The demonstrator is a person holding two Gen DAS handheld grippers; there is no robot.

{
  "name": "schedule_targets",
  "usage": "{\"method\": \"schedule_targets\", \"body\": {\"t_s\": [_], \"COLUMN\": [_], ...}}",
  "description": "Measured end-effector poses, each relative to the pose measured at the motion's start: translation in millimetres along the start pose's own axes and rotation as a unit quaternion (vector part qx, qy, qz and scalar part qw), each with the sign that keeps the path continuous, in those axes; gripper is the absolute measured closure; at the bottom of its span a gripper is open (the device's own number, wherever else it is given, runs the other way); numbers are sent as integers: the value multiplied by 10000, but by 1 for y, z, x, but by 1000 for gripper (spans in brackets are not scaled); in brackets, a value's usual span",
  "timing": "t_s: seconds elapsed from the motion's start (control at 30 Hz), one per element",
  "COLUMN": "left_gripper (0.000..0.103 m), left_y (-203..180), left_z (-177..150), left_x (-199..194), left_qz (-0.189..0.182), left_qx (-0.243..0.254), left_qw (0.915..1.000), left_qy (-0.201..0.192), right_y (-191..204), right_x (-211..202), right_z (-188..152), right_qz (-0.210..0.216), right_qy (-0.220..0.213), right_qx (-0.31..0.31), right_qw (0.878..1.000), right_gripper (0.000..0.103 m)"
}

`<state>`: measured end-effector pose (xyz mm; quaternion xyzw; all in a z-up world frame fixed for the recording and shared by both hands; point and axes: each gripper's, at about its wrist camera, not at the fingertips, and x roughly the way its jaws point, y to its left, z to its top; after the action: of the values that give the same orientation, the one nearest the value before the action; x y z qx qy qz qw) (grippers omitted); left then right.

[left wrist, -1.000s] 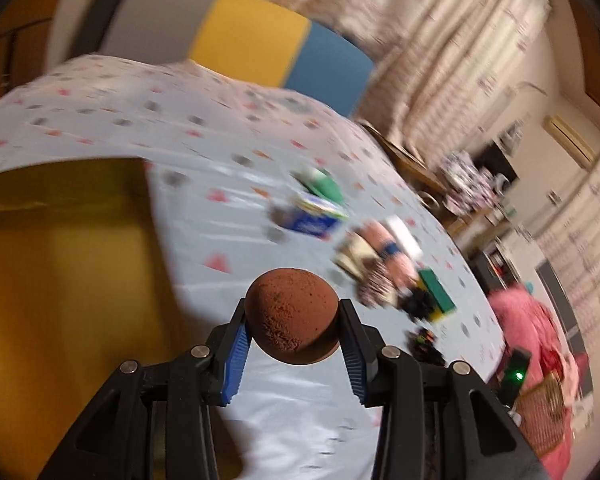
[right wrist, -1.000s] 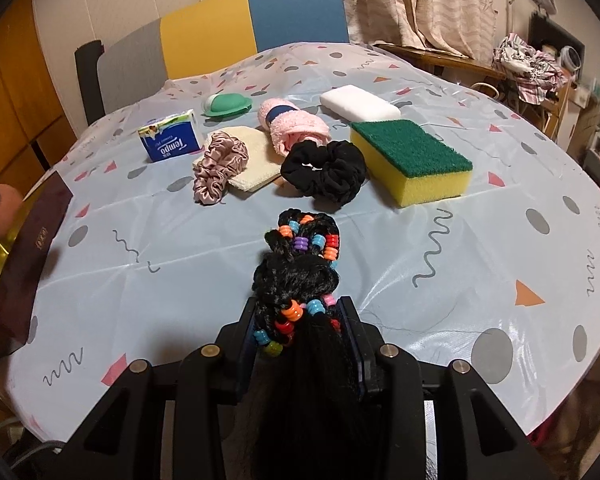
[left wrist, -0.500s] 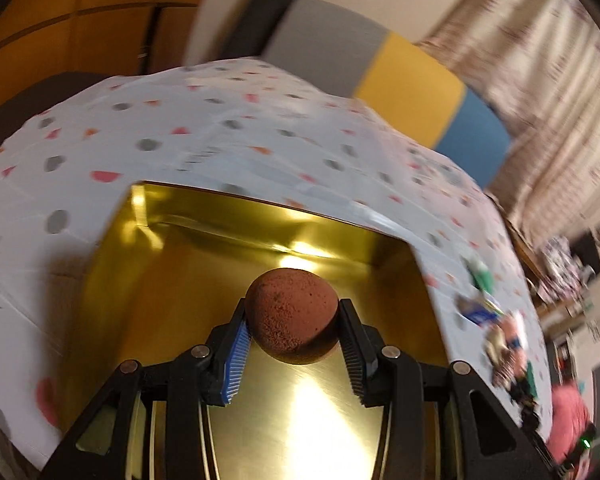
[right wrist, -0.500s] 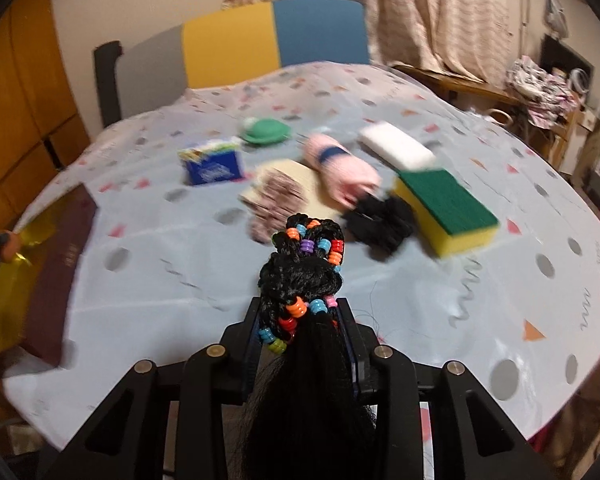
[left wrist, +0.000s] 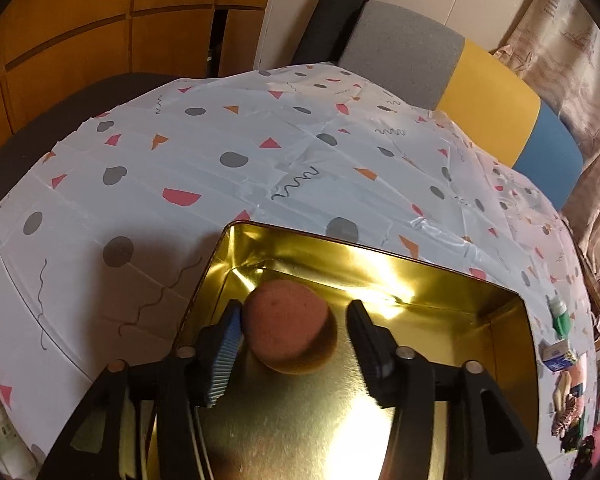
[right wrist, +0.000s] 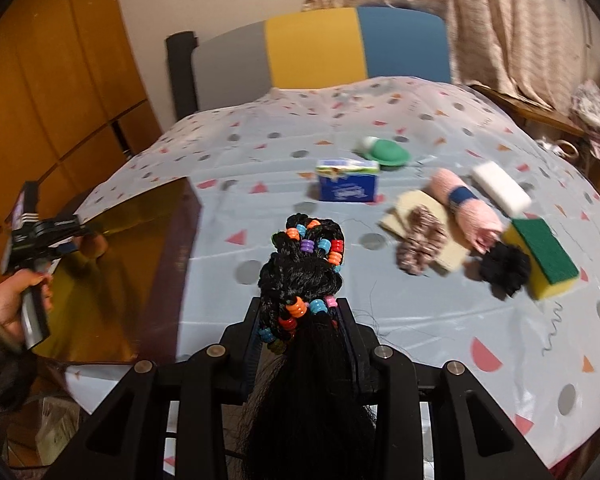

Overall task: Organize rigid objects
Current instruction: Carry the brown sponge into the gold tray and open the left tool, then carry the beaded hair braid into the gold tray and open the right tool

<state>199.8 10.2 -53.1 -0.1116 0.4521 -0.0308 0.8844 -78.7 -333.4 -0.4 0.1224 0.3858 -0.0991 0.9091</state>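
Note:
A brown round ball [left wrist: 288, 332] rests inside the gold tin [left wrist: 380, 246] near its far left corner. My left gripper [left wrist: 296, 312] hangs over it with its jaws opening. The blue left pad [left wrist: 226, 344] is against the ball, and the right pad stands clear of it. My right gripper [right wrist: 300, 308] is shut on a black braided hair piece with coloured beads [right wrist: 304, 264], held above the table. In the right wrist view the tin [right wrist: 112, 280] sits at the table's left, where a hand [right wrist: 16, 296] holds the left gripper.
A blue tissue pack [right wrist: 347, 186], green lid [right wrist: 387, 153], pink roll [right wrist: 464, 208], white block [right wrist: 500, 186], two scrunchies [right wrist: 420, 244] and a green-yellow sponge [right wrist: 544, 256] lie at the right. A grey, yellow and blue chair back [right wrist: 320, 48] stands behind the table.
The left gripper swung over the gold tin, lowered, and its jaws spread off the ball. The right gripper rose with the hair piece and turned left.

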Motion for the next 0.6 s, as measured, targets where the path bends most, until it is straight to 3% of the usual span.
{"method": "schedule_targets", "body": {"t_s": [0.17,0.33,0.6], "left_gripper": [29,29,29], "left_y": [8,16,33], "left_z": [1,-9,-53], "left_x": [-21,-61,-82], "left_qz": [-290,-436,-753], "left_qx": [-178,-126,-179], "left_qw": [9992,9971,9964], "left_qy": [-195,-616,-350], "right_y": [21,52,132], "right_x": [-1,8,44], "right_z": [8,20,52], "right_qz": [258,661,1700], "right_qy": [-1,90,534], "right_qx": [-162,-387,-831], "right_qw": [9995,9970,9805], "right_gripper": [69,69,69]}}
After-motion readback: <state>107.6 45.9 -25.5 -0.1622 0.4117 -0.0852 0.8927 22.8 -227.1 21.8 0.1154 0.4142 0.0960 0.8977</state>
